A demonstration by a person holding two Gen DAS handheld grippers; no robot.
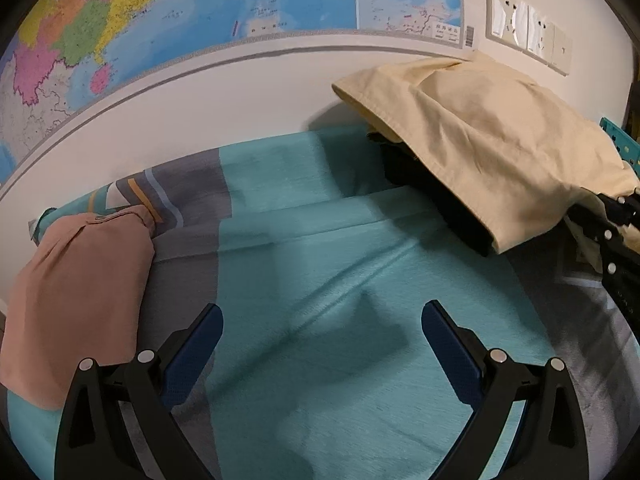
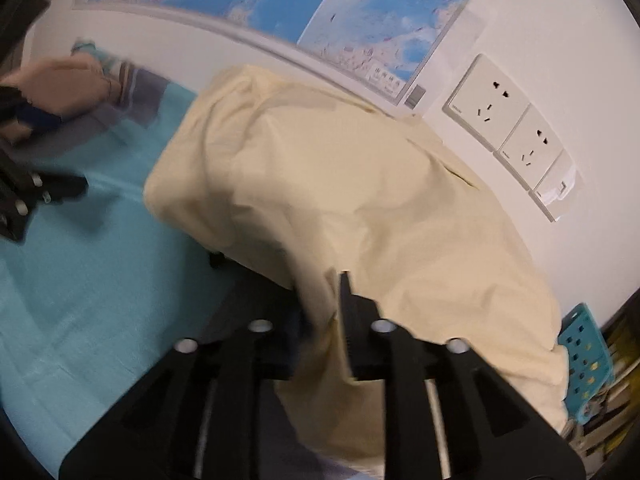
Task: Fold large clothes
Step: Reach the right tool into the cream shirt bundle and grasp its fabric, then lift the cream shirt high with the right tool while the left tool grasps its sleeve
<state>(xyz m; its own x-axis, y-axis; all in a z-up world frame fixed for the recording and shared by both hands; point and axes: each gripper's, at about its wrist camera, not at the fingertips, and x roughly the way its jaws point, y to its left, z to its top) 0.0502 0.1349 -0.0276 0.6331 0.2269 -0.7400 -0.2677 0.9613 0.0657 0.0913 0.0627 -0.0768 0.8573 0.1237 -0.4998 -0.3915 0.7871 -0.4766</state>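
A large cream garment (image 1: 480, 152) lies heaped at the right of the bed, against the wall, draped over a black garment (image 1: 448, 208). In the right wrist view my right gripper (image 2: 324, 304) is shut on a fold at the near edge of the cream garment (image 2: 360, 200), with cloth bunched between the pads. My left gripper (image 1: 322, 312) hangs open over the teal bedsheet (image 1: 320, 240), nothing between its fingers. It is well left of the heap. A folded pink-brown garment (image 1: 80, 292) rests at the bed's left end.
A white wall with a map (image 1: 200, 8) and power sockets (image 2: 492, 100) runs along the bed's far side. A teal perforated basket (image 2: 584, 364) stands beyond the heap at the right. Grey striped sheet patches border the teal area.
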